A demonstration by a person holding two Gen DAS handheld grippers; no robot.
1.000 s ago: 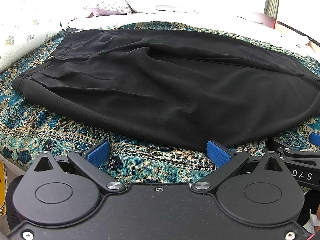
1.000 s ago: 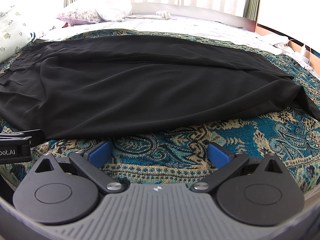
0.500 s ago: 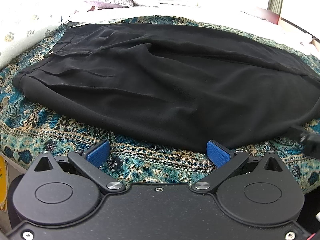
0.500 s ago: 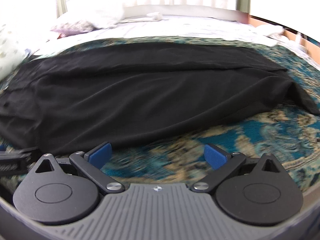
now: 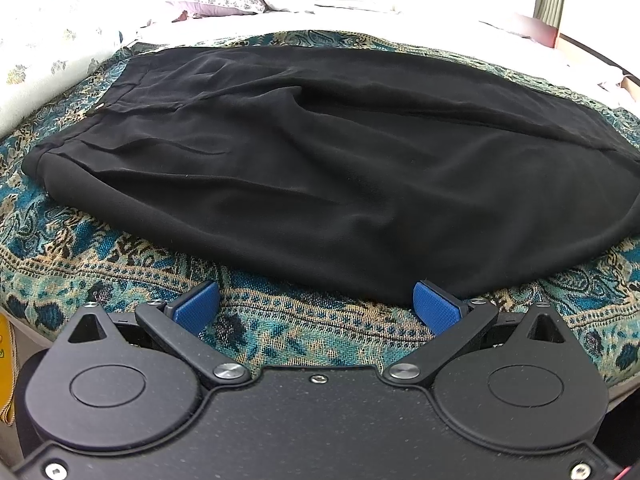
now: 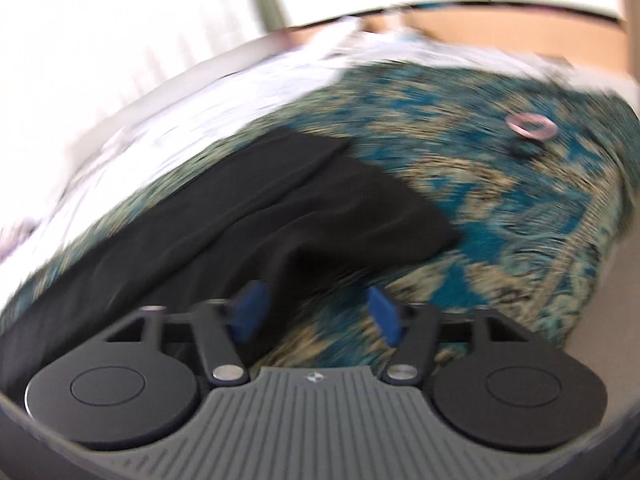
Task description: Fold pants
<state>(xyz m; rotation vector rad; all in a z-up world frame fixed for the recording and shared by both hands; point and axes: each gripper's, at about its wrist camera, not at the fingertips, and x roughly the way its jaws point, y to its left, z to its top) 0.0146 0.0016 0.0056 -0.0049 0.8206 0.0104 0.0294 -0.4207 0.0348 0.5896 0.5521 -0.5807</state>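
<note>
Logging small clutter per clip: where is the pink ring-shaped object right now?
Only the right wrist view shows the pink ring-shaped object: upper right, lying on the teal patterned bedspread, apart from the black pants' hem end.

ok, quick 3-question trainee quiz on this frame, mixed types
1. True or false: the left claw is shut on the pants.
2. The pants lie on: A) a bare table B) a patterned teal cover C) a wood floor.
3. Fill in: in the right wrist view, the ring beyond the pants' end is ____ in colour.

Key: 1 false, both claws are open and hold nothing; 2 B; 3 pink.
</note>
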